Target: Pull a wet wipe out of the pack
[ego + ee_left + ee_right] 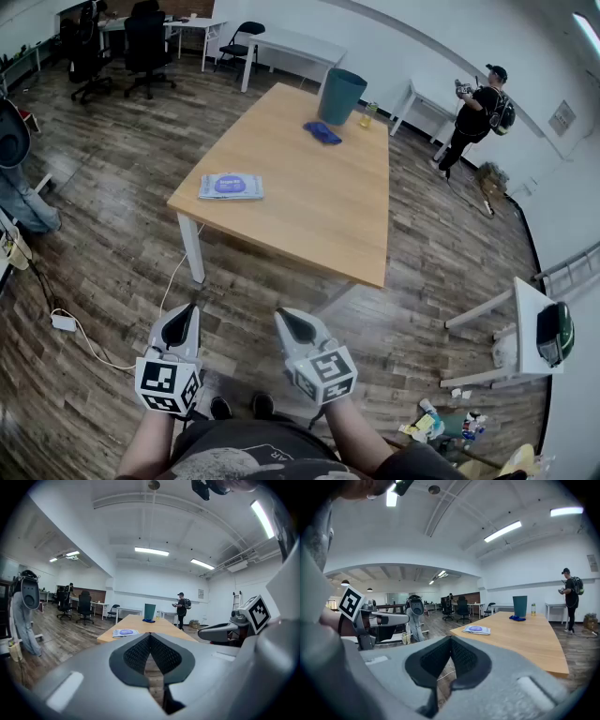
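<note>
The wet wipe pack (231,186), flat and pale with a purple label, lies near the left front corner of the wooden table (309,216). It also shows far ahead in the left gripper view (124,632) and the right gripper view (476,629). My left gripper (187,313) and right gripper (286,319) hover over the floor, well short of the table's front edge. Both are shut with nothing between their fingers. The left gripper (149,637) and right gripper (450,641) point roughly level toward the table.
A teal bin (340,96), a blue cloth (322,133) and a small bottle (367,114) stand at the table's far end. A person (476,114) stands beyond it. Office chairs (145,42) are at the back left, a white stand (525,333) and floor litter (441,424) at the right.
</note>
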The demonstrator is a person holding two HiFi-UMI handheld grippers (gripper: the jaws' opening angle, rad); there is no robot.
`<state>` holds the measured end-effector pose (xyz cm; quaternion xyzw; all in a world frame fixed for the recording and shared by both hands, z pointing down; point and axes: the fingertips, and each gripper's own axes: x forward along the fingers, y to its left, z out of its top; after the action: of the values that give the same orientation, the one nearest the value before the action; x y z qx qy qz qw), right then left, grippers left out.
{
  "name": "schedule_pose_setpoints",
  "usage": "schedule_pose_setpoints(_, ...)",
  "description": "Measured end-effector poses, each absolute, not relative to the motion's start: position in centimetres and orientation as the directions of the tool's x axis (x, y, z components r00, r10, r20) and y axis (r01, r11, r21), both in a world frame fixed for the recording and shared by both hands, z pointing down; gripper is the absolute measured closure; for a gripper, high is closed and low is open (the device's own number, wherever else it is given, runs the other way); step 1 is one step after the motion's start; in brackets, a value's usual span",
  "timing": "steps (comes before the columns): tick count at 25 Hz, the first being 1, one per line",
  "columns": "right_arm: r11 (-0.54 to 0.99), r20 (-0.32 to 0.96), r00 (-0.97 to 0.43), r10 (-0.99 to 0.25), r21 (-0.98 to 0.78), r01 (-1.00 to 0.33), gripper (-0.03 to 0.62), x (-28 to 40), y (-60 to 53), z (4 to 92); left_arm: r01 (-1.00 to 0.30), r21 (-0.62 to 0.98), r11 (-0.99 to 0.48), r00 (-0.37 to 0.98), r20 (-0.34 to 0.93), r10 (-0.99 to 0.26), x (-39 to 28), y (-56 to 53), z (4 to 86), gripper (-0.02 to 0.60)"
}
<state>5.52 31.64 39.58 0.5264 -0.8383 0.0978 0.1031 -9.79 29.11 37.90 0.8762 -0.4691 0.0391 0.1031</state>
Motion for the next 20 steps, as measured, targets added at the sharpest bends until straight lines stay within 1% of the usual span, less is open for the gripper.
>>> schedule_pose_setpoints(12, 0.437, 0.274, -0.438, -0.856, -0.067, -0.897, 0.605, 5.4, 31.8, 39.4, -0.840, 0.149, -0.521, 0.541, 0.168, -0.824, -9.9, 29.8, 37.8, 0.563)
schedule_pose_setpoints(20, 0.346, 0.244, -0.362, -0.900, -0.108, -0.932, 0.605, 6.4, 31.8, 39.3, -0.852, 0.164, -0.497, 0.521, 0.177, -0.835, -11.1, 30.4, 38.5, 0.563)
